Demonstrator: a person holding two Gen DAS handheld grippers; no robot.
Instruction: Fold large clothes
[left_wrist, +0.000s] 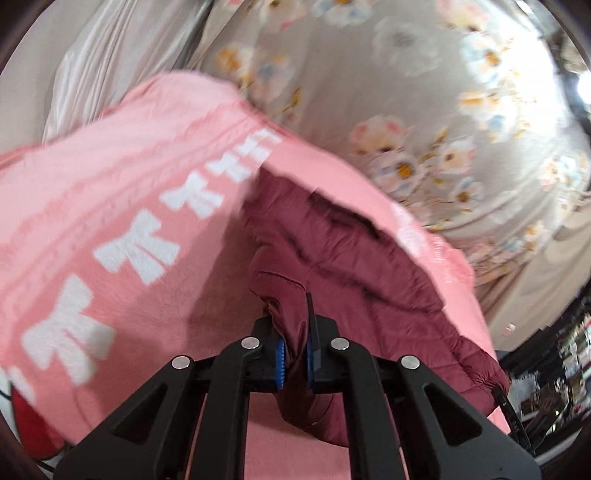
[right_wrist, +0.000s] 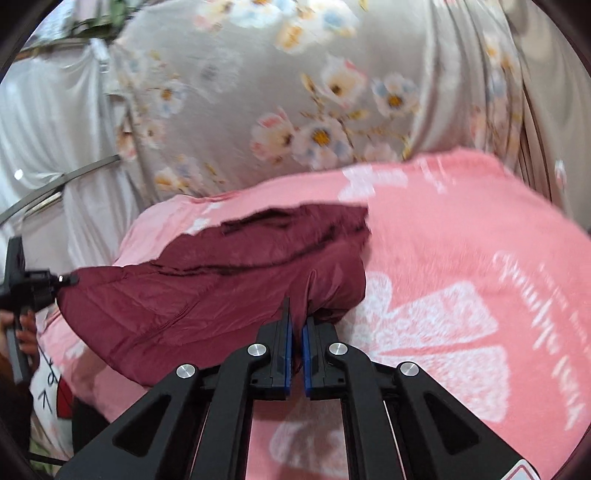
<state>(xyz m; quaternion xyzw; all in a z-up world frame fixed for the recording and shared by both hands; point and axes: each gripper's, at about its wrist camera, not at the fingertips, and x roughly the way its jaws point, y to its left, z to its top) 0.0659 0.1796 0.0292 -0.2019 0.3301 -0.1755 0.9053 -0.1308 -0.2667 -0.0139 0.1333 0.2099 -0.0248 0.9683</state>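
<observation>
- The left gripper (left_wrist: 294, 325) is clamped on a fold of the maroon quilted jacket (left_wrist: 354, 273), low in the centre of the left wrist view.
- The right gripper (right_wrist: 296, 314) pinches another edge of the jacket (right_wrist: 207, 295) (blue pads nearly touching).
- The jacket lies on a pink blanket (right_wrist: 461, 240) printed with white bows.
- A floral curtain (right_wrist: 295, 92) fills the top of the frame.
- In the right wrist view, the left gripper (right_wrist: 68, 279) shows at the left edge, touching the jacket.

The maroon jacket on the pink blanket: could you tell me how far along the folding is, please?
Done: nothing looks neatly folded. In hand: the left tool and right tool each pinch the maroon jacket, lifted over the pink blanket. Left: lay it down, fold and flatten it.
</observation>
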